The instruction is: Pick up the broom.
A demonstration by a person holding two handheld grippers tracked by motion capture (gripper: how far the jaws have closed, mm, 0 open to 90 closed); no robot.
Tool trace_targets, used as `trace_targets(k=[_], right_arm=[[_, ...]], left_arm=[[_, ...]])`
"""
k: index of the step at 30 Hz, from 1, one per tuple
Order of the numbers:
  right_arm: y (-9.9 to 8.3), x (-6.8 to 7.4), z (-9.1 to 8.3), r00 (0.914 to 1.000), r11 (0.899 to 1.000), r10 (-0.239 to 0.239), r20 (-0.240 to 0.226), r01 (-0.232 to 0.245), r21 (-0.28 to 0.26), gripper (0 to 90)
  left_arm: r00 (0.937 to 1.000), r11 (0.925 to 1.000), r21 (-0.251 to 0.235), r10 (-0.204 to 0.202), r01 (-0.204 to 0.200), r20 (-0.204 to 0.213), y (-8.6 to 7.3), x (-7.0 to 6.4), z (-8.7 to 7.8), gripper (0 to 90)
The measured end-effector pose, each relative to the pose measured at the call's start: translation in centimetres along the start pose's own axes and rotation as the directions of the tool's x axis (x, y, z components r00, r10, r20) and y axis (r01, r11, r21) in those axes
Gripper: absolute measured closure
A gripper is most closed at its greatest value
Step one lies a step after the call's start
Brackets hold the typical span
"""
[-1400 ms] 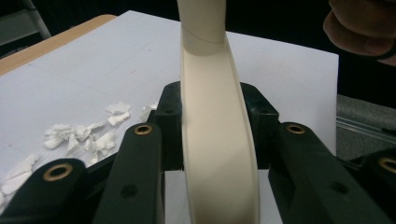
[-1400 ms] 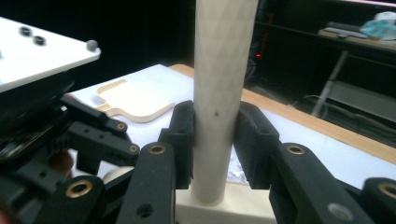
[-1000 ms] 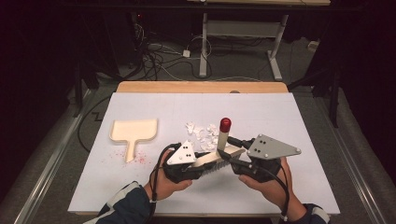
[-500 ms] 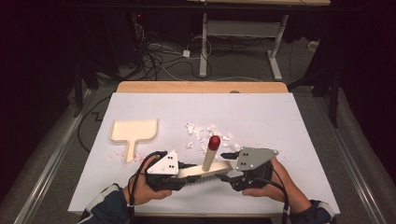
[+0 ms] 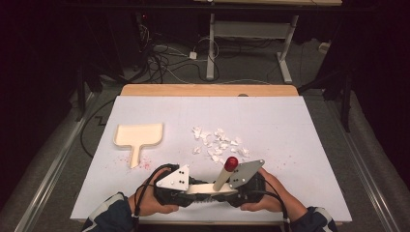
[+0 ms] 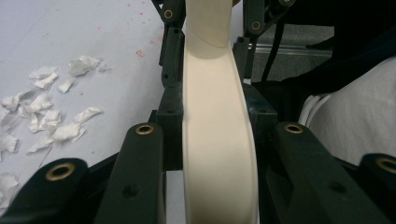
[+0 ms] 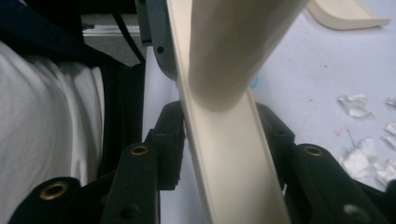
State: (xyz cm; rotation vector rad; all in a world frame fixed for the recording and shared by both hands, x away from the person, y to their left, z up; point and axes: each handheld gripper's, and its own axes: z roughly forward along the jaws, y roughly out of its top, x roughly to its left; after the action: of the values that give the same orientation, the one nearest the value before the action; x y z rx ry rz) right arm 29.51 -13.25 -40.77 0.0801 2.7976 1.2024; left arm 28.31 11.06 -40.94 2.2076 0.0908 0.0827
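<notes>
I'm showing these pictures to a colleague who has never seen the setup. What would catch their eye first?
Probably the cream brush with its red-tipped handle, clamped at either end by the left gripper and right gripper at the table's near edge. Next, the scatter of white paper scraps mid-table, and the cream dustpan lying to their left.

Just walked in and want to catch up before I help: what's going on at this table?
A person holds a cream brush by its two ends, the left gripper shut on one end and the right gripper on the other, at the near edge of the white table. Its red-tipped handle sticks up between them. Beyond lie torn paper scraps, unswept, and a cream dustpan off to the left.
</notes>
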Motion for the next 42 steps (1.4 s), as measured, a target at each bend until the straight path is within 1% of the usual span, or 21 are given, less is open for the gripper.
trace_targets(k=[5, 6, 8, 10, 14, 16, 18, 19, 23, 24, 25, 27, 28, 29, 31, 32, 35, 38, 40, 41, 42], right_arm=[[-0.2, -0.1, 0.1, 0.9998, 1.000, -0.013, -0.018, 0.013, -0.005, 64.8], [-0.1, 0.0, 0.1, 0.9998, 1.000, -0.012, -0.016, 0.012, -0.004, 65.7], [0.1, 0.1, 0.0, 0.9998, 1.000, -0.022, -0.006, 0.021, -0.011, 66.8], [0.1, 0.2, -0.1, 0.9996, 0.999, -0.028, 0.008, 0.028, -0.023, 67.2], [0.1, 0.1, -0.4, 0.9993, 0.999, -0.017, 0.033, 0.018, -0.031, 67.4], [0.0, -0.1, -0.7, 0.9988, 0.999, -0.008, 0.049, 0.009, -0.031, 67.4], [-0.1, -0.4, -0.9, 0.9978, 0.999, 0.008, 0.066, -0.006, -0.036, 67.4], [-0.1, -0.5, -1.1, 0.9971, 0.999, 0.021, 0.074, -0.018, -0.038, 67.4], [-0.3, -1.0, -1.5, 0.9924, 0.998, 0.054, 0.111, -0.049, -0.049, 67.4], [-0.4, -1.4, -1.9, 0.9841, 0.994, 0.095, 0.150, -0.087, -0.064, 67.4], [-0.4, -1.6, -2.1, 0.9794, 0.992, 0.114, 0.166, -0.104, -0.071, 67.4], [-0.5, -1.9, -2.6, 0.9722, 0.987, 0.148, 0.181, -0.134, -0.090, 67.4], [-0.5, -1.9, -2.6, 0.9722, 0.987, 0.148, 0.181, -0.134, -0.090, 67.4], [-0.6, -2.2, -2.9, 0.9679, 0.983, 0.169, 0.186, -0.152, -0.099, 67.3], [-0.7, -2.3, -3.3, 0.9592, 0.980, 0.184, 0.214, -0.164, -0.108, 67.4], [-0.7, -2.4, -3.4, 0.9585, 0.981, 0.181, 0.220, -0.160, -0.111, 67.4], [-0.7, -2.5, -3.9, 0.9491, 0.981, 0.186, 0.255, -0.164, -0.102, 67.4], [-0.6, -2.6, -4.2, 0.9399, 0.980, 0.193, 0.281, -0.170, -0.104, 67.4], [-0.7, -2.8, -4.4, 0.9379, 0.979, 0.197, 0.286, -0.174, -0.105, 67.4], [-0.7, -2.9, -4.6, 0.9287, 0.979, 0.199, 0.313, -0.176, -0.099, 67.3], [-0.7, -2.9, -4.6, 0.9287, 0.979, 0.199, 0.313, -0.176, -0.099, 67.3]], left_arm=[[1.0000, 1.0000, -0.003, 0.004, -0.004, -0.004, 0.0, 0.1, -0.1, 63.1], [0.9997, 0.9999, -0.009, 0.006, -0.006, -0.022, 0.0, 0.0, -0.2, 61.6], [0.9996, 0.9999, -0.013, 0.010, -0.010, -0.027, 0.0, 0.0, -0.4, 59.6], [0.9977, 0.9996, -0.017, 0.023, -0.025, -0.063, 0.1, -0.1, -0.8, 57.7], [0.9950, 0.9993, -0.034, 0.014, -0.017, -0.099, 0.0, 0.0, -1.4, 52.8], [0.9871, 0.9989, -0.047, -0.010, 0.002, -0.160, -0.2, 0.2, -2.2, 48.7], [0.9718, 0.9989, -0.042, -0.030, 0.020, -0.234, -0.3, 0.2, -2.8, 39.6], [0.9718, 0.9989, -0.042, -0.030, 0.020, -0.234, -0.3, 0.2, -2.8, 37.8], [0.9324, 0.9979, -0.052, -0.055, 0.039, -0.357, -1.1, 0.3, -4.2, 30.4], [0.9172, 0.9973, -0.059, -0.064, 0.044, -0.393, -1.4, 0.3, -4.7, 28.1], [0.9052, 0.9963, -0.071, -0.074, 0.048, -0.418, -1.8, 0.2, -5.0, 27.4], [0.8862, 0.9935, -0.096, -0.098, 0.061, -0.453, -2.4, 0.1, -5.7, 25.2], [0.8682, 0.9933, -0.095, -0.103, 0.065, -0.485, -2.9, 0.1, -6.1, 25.2], [0.8546, 0.9929, -0.097, -0.109, 0.069, -0.508, -3.3, 0.0, -6.4, 25.1], [0.8378, 0.9916, -0.102, -0.122, 0.080, -0.532, -4.1, -0.1, -6.8, 24.0], [0.8217, 0.9924, -0.091, -0.120, 0.083, -0.557, -4.7, -0.3, -7.1, 23.7], [0.7989, 0.9936, -0.070, -0.113, 0.089, -0.591, -6.2, -0.5, -7.5, 22.9], [0.7833, 0.9907, -0.057, -0.132, 0.123, -0.607, -7.7, -0.5, -7.8, 22.3], [0.7672, 0.9884, -0.054, -0.144, 0.142, -0.625, -8.7, -0.7, -7.8, 22.3], [0.7640, 0.9867, -0.051, -0.152, 0.155, -0.627, -9.1, -0.8, -7.8, 22.3], [0.7632, 0.9855, -0.040, -0.153, 0.165, -0.628, -9.5, -0.8, -7.7, 22.3]])
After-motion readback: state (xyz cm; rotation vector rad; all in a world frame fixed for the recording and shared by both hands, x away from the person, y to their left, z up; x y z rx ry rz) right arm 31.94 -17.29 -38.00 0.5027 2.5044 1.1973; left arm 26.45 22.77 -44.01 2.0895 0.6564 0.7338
